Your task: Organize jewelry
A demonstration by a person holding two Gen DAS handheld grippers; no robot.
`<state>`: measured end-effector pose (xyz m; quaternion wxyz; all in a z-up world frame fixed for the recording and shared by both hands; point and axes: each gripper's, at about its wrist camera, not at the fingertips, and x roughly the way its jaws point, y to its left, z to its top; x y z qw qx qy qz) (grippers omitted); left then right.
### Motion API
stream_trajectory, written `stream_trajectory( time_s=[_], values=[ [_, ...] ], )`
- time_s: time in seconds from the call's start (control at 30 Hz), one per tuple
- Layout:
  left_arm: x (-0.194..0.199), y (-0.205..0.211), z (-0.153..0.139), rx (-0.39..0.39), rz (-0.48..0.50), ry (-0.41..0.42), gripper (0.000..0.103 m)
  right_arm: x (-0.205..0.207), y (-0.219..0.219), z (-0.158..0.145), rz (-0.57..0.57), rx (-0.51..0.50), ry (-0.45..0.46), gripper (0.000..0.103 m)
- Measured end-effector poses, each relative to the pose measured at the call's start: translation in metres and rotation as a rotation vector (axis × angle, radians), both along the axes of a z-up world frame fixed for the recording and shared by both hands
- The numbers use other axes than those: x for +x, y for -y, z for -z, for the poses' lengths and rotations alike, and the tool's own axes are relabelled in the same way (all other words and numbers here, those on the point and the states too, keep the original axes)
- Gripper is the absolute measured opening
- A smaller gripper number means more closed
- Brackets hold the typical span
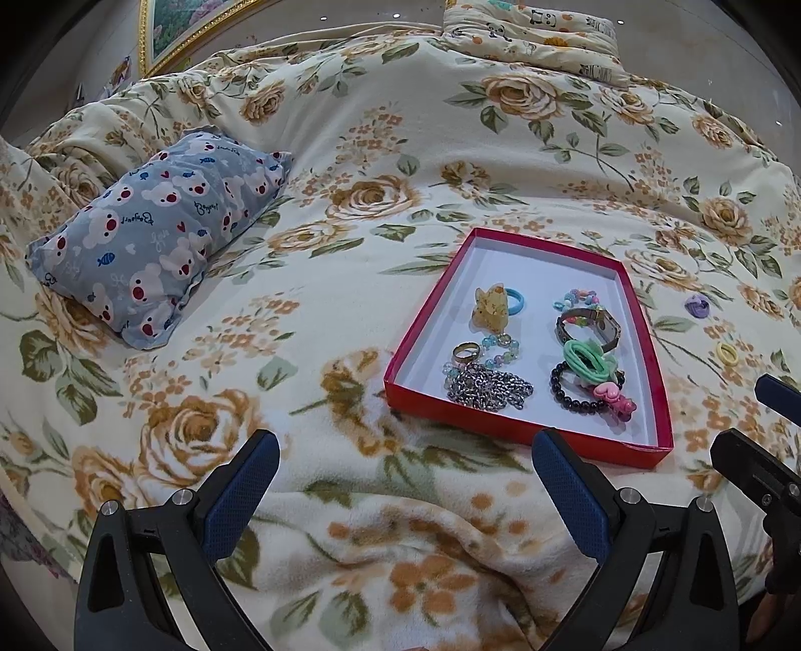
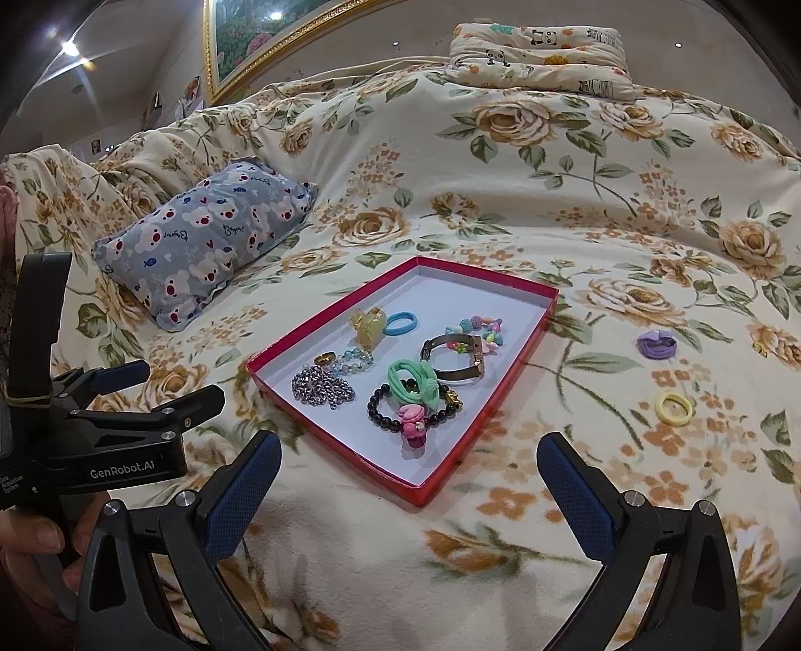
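Observation:
A shallow red box (image 1: pixel 661 380) (image 2: pixel 505 395) lies on the floral blanket and holds several pieces: a silver chain (image 2: pixel 323 385), a black bead bracelet (image 2: pixel 385 418), a green hair tie (image 2: pixel 413 380), a watch (image 2: pixel 458 355) and a yellow claw clip (image 2: pixel 368 323). A purple hair tie (image 2: pixel 657 344) (image 1: pixel 697 304) and a yellow hair ring (image 2: pixel 673 408) (image 1: pixel 727 353) lie on the blanket right of the box. My left gripper (image 1: pixel 405 480) is open and empty, hovering near the box's front left corner; it also shows in the right wrist view (image 2: pixel 170 383). My right gripper (image 2: pixel 408 485) is open and empty in front of the box.
A grey bear-print pillow (image 1: pixel 155 240) (image 2: pixel 205 240) lies left of the box. A folded panda-print quilt (image 2: pixel 540 55) sits at the far end of the bed. A gold-framed picture (image 2: pixel 240 45) hangs on the wall behind.

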<state>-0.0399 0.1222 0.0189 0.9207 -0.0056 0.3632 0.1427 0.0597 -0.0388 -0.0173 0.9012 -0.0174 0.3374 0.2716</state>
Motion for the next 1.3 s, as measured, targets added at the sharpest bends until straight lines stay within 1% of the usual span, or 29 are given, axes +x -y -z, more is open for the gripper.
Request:
stream_trajectory(
  time_s=[0.8,1.3],
  values=[
    [-0.0002,0.0008,-0.0028,-0.006,0.008,0.001,0.102,-0.0012,-0.0009,-0.0055,-0.001,0.001,0.003,0.103],
    [-0.0001,0.0009,0.0,0.006,0.005,0.002,0.102,-0.0019,-0.0017,-0.0048,-0.002,-0.002,-0.001,0.103]
  ],
)
